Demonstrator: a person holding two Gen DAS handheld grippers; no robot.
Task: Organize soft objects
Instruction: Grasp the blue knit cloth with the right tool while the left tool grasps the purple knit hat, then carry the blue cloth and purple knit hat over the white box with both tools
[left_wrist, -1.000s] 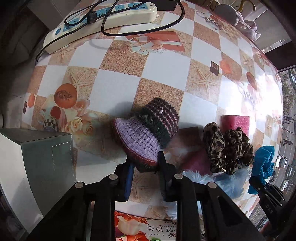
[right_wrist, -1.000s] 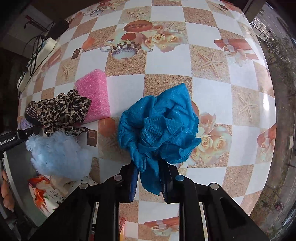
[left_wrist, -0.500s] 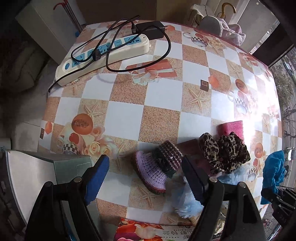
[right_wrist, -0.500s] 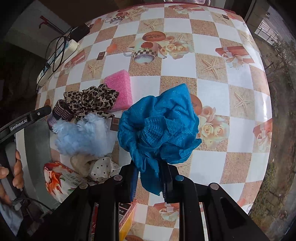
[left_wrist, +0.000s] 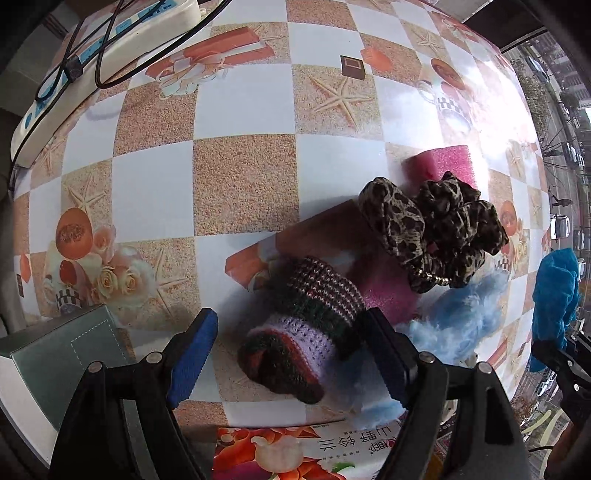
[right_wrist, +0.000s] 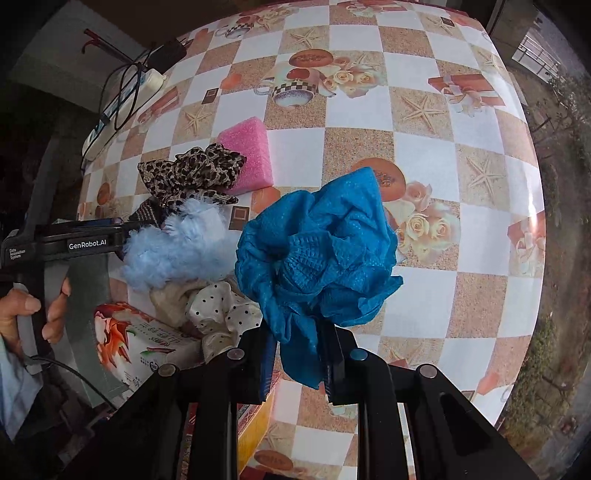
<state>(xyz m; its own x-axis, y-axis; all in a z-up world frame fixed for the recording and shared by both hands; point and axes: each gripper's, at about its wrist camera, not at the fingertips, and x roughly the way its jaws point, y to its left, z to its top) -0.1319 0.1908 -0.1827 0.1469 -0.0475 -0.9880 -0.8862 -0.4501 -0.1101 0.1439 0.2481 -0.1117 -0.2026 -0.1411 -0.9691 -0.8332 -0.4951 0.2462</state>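
Now, hat (left_wrist: 306, 332): between your left gripper's (left_wrist: 291, 358) spread jaws, unpinched.
Right gripper (right_wrist: 299, 365): clamped on cloth (right_wrist: 317, 251).

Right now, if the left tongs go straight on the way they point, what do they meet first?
Most likely the knitted hat. The left tongs stand open and point down at the table, and the hat lies between their fingers, near the right one. Depth is unclear, so how soon they meet cannot be told.

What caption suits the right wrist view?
Right gripper clamps a blue scrunchie above a checkered tablecloth.
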